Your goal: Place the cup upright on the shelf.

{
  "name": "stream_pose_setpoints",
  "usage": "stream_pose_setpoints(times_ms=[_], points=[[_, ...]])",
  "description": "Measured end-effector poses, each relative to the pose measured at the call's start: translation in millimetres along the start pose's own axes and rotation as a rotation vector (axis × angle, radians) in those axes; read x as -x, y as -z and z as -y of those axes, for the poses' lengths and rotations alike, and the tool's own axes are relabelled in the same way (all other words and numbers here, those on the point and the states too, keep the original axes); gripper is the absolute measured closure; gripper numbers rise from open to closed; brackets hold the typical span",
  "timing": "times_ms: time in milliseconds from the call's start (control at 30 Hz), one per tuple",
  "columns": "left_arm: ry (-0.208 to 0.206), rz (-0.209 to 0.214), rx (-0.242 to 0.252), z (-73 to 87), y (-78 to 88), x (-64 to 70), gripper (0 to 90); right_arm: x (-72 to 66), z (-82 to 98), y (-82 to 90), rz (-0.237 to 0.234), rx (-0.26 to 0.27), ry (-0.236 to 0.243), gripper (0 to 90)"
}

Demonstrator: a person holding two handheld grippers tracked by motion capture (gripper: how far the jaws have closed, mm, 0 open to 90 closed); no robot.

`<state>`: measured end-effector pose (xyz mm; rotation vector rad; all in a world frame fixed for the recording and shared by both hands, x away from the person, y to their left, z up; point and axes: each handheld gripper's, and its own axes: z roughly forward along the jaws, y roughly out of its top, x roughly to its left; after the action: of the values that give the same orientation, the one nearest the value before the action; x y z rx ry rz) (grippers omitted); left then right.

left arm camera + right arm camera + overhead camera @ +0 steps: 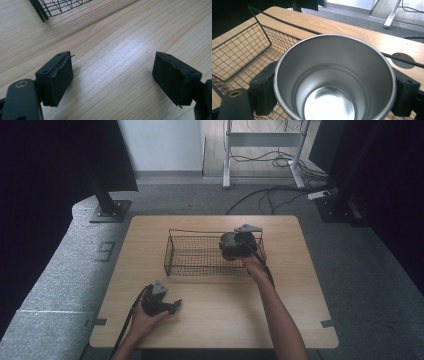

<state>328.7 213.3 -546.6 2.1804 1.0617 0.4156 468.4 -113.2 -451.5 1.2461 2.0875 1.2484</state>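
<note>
- Right hand-held gripper [332, 87] grasps an upright steel cup [334, 77] — over the wire basket [200, 252], its 3 o'clock end.
- Left hand-held gripper [112, 77] — released, at the worktop's [225, 315] 7 o'clock.

My light, rectangular wooden table [215, 320] with rounded corners stands on grey carpet — its grain runs lengthwise. A black wire-mesh basket [192, 255] sits directly on it, toward the far side. A round cut-out [403, 60] shows near the table's far edge.
</note>
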Motion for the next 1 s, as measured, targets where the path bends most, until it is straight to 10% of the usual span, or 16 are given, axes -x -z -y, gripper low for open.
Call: stream_pose_setpoints(times_ms=[1000], points=[[0.001, 0.000, 0.001, 0.0, 0.0, 0.1, 16.8, -0.5, 21.9, -28.3, 0.042, -0.128, 0.013, 14.4]])
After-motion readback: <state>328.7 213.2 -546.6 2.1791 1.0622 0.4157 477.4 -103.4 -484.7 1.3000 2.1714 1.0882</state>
